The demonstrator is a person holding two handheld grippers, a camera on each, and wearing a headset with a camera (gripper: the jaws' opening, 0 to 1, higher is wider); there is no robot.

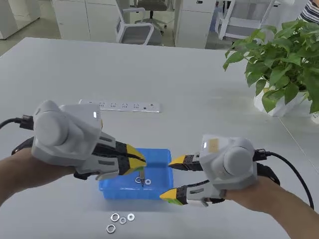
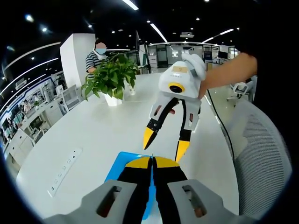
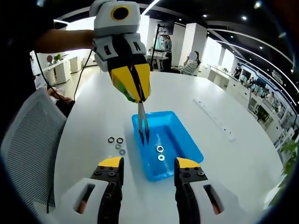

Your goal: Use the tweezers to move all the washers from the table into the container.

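A: What's in the blue container (image 1: pixel 158 157)?
B: Two washers (image 3: pixel 160 149), lying close together on its floor. Four washers (image 1: pixel 122 220) sit in a small cluster on the table (image 1: pixel 199 74), just outside the container's near edge.
A: And the grippers?
B: The left gripper (image 1: pixel 140 162) reaches in from the left, jaws pinched together on the tweezers (image 3: pixel 143 119). These hang point-down, tips inside the container near the two washers. Whether the tips grip anything, I cannot tell.
A: The right one?
B: The right gripper (image 1: pixel 170 178) hovers at the container's right side, jaws spread wide and holding nothing, one yellow tip near the far rim, the other by the near corner.
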